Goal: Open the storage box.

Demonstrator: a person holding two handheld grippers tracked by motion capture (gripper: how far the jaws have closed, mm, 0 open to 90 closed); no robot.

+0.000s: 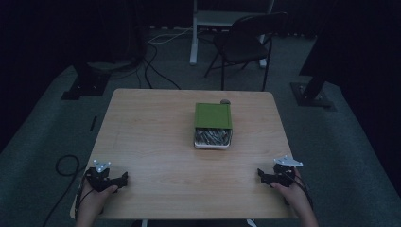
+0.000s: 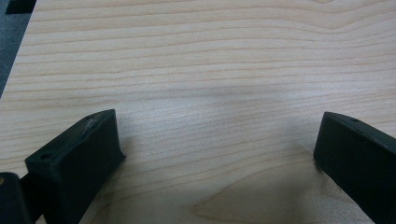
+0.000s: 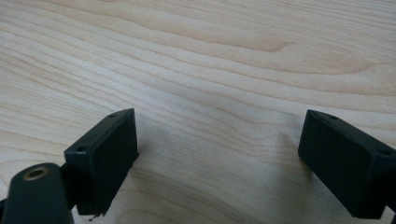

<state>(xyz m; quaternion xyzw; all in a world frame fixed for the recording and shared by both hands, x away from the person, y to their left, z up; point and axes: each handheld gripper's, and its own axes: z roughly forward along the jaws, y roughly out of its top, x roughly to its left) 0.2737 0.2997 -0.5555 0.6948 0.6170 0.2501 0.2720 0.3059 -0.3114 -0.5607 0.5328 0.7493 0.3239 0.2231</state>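
We are resting both claws released, left claw (image 1: 124,178) and right claw (image 1: 261,176), near the tabletop's (image 1: 151,137) front corners, bare wood between. The green-lidded box (image 1: 213,125), half open, is sitting mid-tabletop, well apart.

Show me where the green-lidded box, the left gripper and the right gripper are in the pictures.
green-lidded box (image 1: 213,115): high view, on the green lid's middle.
left gripper (image 1: 124,179): high view, between its jaw tips.
right gripper (image 1: 261,175): high view, between its jaw tips.
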